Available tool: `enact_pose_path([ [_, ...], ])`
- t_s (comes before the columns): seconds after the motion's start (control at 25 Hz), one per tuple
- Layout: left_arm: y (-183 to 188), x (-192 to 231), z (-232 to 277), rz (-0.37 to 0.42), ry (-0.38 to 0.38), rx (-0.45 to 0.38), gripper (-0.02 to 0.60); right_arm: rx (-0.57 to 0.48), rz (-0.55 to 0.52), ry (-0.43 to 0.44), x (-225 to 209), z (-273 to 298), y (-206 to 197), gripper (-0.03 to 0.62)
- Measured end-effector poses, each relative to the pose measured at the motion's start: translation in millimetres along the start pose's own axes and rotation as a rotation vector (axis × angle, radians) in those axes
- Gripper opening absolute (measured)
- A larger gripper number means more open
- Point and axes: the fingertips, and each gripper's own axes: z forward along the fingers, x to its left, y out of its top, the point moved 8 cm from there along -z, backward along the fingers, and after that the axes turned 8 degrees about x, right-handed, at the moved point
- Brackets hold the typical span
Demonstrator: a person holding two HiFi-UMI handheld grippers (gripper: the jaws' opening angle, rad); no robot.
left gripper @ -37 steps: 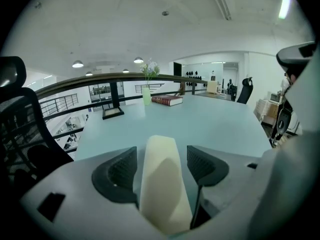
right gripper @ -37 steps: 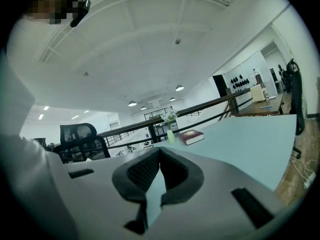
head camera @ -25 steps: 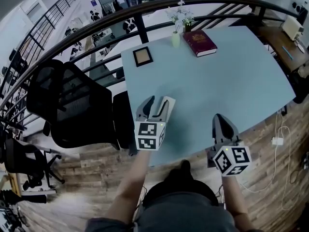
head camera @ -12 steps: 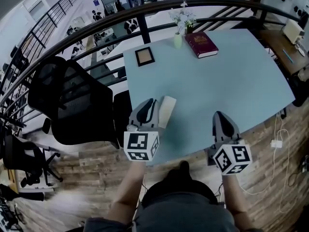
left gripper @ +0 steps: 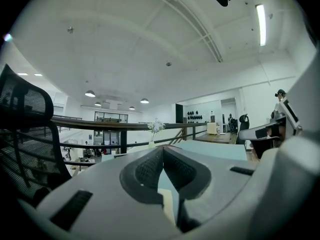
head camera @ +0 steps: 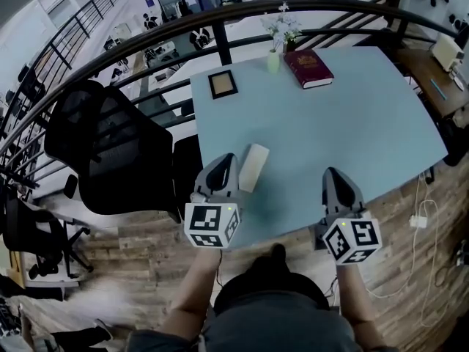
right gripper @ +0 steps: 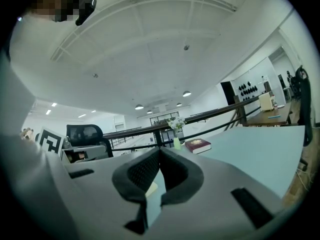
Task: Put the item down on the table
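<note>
A flat cream item [head camera: 253, 166] lies on the pale blue table [head camera: 344, 123] near its front left edge. My left gripper [head camera: 226, 160] hovers just left of the item, apart from it, with its jaws shut and empty. In the left gripper view the fingertips [left gripper: 163, 149] meet, and a bit of the cream item [left gripper: 168, 206] shows below them. My right gripper [head camera: 333, 176] is over the table's front edge, shut with nothing in it. Its pads [right gripper: 160, 152] touch in the right gripper view, where the item [right gripper: 150, 188] shows low on the left.
At the far side of the table stand a small picture frame [head camera: 223, 83], a vase of flowers [head camera: 274, 56] and a dark red book [head camera: 308, 67]. A black office chair [head camera: 110, 152] is left of the table. A dark railing [head camera: 220, 46] runs behind.
My left gripper let go of the cream item, shut its jaws and drew back toward me. The item now lies on the table. The right gripper has stayed put.
</note>
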Motion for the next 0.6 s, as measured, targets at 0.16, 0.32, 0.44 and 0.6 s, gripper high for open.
enact_pose_path([
  [0.16,-3.2,2.8,-2.2,-0.005,0.003,0.007,0.006,0.003,-0.033,-0.002,3.5,0.7,1.0,0.002],
  [0.32,-4.3,1.4,-3.5,-0.005,0.003,0.009,0.006,-0.001,-0.047,-0.006,4.0,-0.4,1.8,0.002],
  [0.44,-5.5,1.9,-2.5,-0.006,0.005,0.011,0.006,-0.003,-0.047,-0.005,3.7,0.8,1.6,0.002],
  [0.6,-6.4,2.4,-4.4,-0.012,0.009,0.015,0.006,-0.001,-0.049,-0.003,4.6,-0.5,1.6,0.002],
])
